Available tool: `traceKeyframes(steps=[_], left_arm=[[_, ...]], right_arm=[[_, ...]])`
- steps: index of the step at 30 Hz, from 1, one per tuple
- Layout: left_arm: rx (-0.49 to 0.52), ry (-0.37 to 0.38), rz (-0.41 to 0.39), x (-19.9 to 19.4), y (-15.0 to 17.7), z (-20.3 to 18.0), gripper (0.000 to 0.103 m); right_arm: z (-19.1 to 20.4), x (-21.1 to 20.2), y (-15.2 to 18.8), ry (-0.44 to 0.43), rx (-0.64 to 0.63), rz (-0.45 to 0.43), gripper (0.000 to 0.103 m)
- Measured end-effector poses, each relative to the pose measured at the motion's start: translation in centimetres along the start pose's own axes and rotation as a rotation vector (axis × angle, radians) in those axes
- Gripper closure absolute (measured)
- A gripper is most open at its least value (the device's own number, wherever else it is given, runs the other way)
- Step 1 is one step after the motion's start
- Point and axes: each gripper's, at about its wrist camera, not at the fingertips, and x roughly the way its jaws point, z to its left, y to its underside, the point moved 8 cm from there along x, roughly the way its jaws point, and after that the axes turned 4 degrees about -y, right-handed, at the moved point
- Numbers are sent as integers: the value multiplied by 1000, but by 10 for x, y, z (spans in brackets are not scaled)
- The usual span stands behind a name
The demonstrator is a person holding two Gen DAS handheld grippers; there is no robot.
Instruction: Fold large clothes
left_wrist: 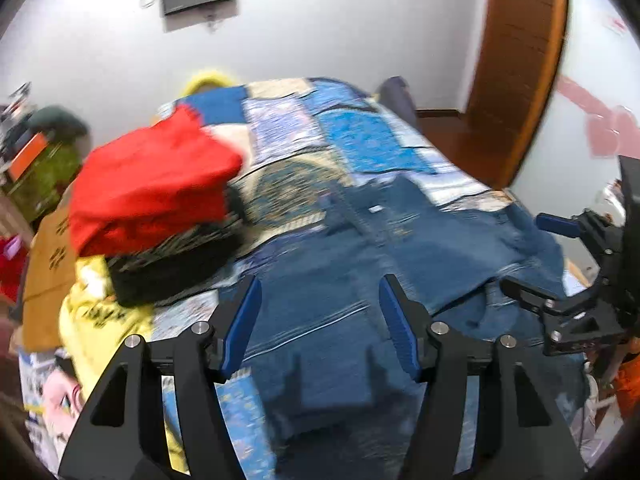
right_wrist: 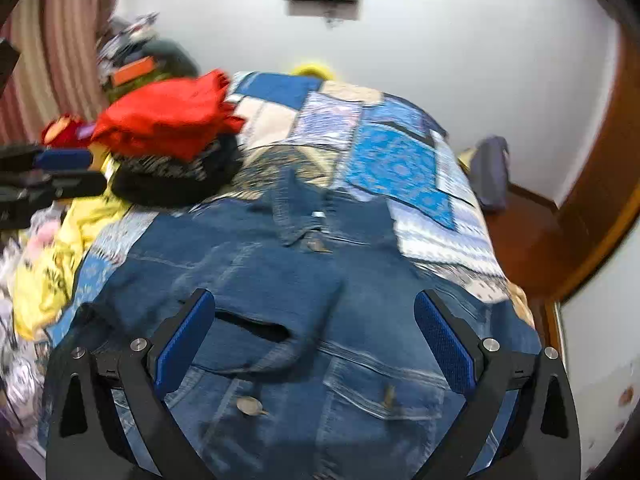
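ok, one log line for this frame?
left tool: open, empty | right tool: open, empty | denim jacket: flat on bed, sleeve folded in

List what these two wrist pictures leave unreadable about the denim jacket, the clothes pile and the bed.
- Denim jacket: near hem cut off by the bottom edge, both views.
- Its left sleeve: right wrist view shows one folded across; the other cannot be traced through motion blur.
- Black garment: mostly hidden under the red garment.
- Patchwork bedspread: pattern detail blurred.
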Motion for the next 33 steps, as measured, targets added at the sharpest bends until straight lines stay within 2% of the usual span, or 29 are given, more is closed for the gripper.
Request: traceKeyframes(steps=[4,7,11,14,17,19,21,24,29,33], left_arm=[[-40,-46,49,13,28,32,43],[-59,-62,83,24,49,44,43],[-75,-48,128,36,75,49,43],[-75,-49,148,41,89,49,43],[-82,-52,164,50,100,48,43],[-94,-43,181,56,107,47,43],[-103,-36,195,61,112,46,43],[-103,-43,200,64,114,46,43],[-103,-51,181,59,105,48,43],[-101,-55,173,58,97,46,43]], right_arm=[[29,29,2,-45,-80,65,4],[46,57,12,-66,-127,150,5],[51,78,22,-33,-202,221,9],[47,89,26,21,-274,252,20],[48,87,26,16,-296,251,33],[47,84,23,13,-292,241,60],[43,80,16,33,-278,209,77],[30,69,2,34,-212,145,86],[-1,44,-28,36,-142,67,88],[-45,9,-52,51,-25,-23,88]])
